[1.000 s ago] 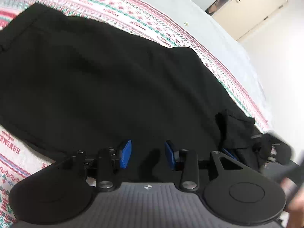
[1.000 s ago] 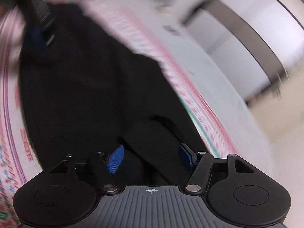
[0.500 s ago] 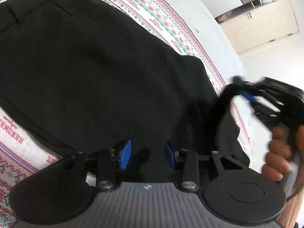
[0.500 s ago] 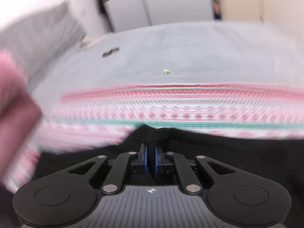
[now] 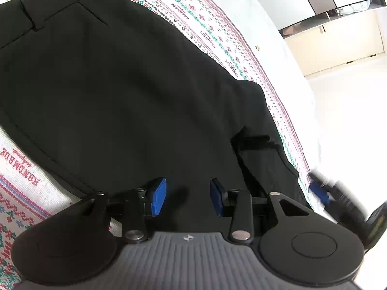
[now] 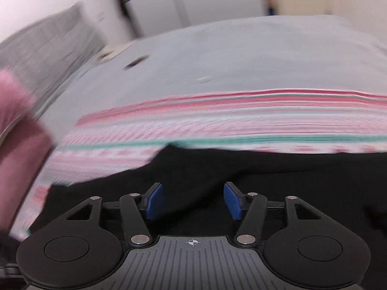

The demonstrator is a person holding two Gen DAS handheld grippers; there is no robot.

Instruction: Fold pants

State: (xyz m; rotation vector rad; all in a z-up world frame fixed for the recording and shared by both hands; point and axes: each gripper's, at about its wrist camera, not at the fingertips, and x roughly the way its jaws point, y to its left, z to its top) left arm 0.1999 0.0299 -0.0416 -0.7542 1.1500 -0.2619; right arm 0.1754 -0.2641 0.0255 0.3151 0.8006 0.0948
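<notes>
The black pants (image 5: 125, 91) lay flat on the patterned blanket (image 5: 212, 36) covering the bed, ready for folding. I held my left gripper (image 5: 188, 197) over their near edge, jaws half open, empty. My right gripper (image 6: 191, 201) had jaws opening, gripping nothing.

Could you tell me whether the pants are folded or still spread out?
Mostly spread: the pants lie flat on the blanket; only one end is bunched.
</notes>
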